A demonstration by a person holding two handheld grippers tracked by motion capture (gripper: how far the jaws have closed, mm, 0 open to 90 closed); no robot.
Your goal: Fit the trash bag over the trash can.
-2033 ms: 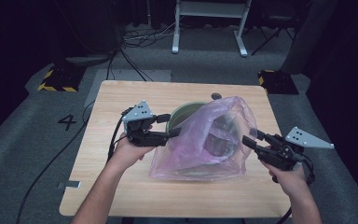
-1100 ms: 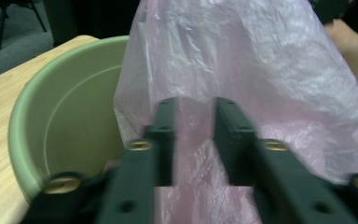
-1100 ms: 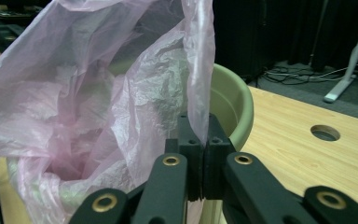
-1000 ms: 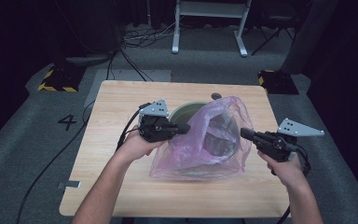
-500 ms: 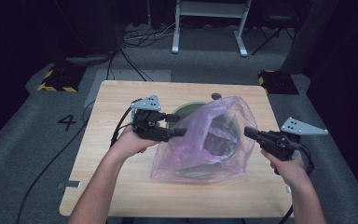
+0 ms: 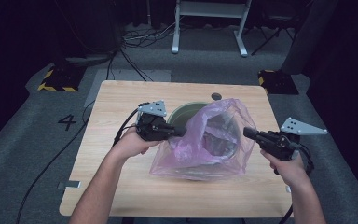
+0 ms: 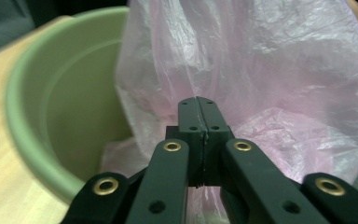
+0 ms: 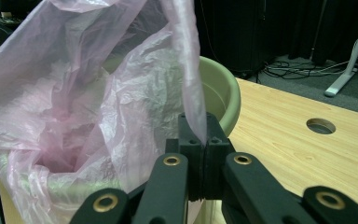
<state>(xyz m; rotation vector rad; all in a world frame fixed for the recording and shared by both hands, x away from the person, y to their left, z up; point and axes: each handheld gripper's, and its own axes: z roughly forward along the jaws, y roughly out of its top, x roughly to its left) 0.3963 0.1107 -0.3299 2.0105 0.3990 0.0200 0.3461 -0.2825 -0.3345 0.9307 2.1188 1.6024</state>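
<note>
The green bin [image 6: 186, 111] stands near the middle of the counter [image 6: 121, 100], toward its far edge, with the pink plastic bag [image 6: 205, 140] draped over it and spilling toward the near edge. The left tongs [image 6: 179, 131] have just snapped closed again and pinch the bag's film at its left side; the right tongs [image 6: 248, 132] are clamped on a strip of film at the right. Holding opposite edges likely serves to spread the bag's mouth over the rim.
</note>
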